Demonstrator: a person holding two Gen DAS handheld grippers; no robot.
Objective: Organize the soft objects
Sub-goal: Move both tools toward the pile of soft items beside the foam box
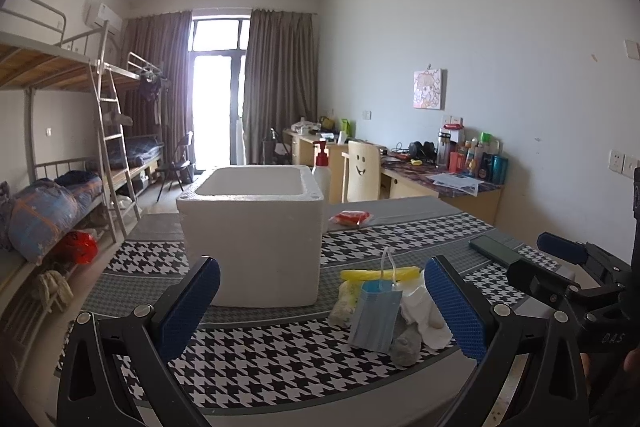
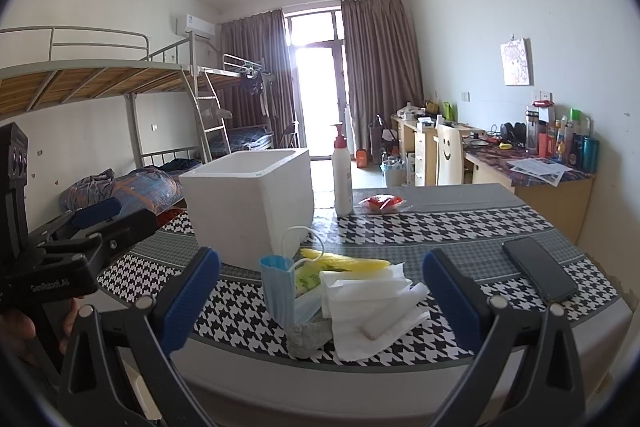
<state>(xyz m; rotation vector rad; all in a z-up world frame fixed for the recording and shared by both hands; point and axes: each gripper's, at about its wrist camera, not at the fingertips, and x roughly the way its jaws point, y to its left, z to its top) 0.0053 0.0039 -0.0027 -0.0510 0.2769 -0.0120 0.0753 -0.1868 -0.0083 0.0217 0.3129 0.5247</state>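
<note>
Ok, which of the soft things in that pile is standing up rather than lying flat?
The blue face mask, at the pile's left edge with its white ear loops sticking up. The white tissue and yellow piece lie flat.

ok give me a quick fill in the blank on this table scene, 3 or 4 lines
1. The white foam box standing on the houndstooth table has no ____ on it.
2. The pump bottle beside the box has a ____ pump head.
3. The blue face mask sits in the pile with the white tissue and a ____ cloth.
4. Left gripper and right gripper both have their jaws ____.

Missing words: lid; red; yellow; open
</note>
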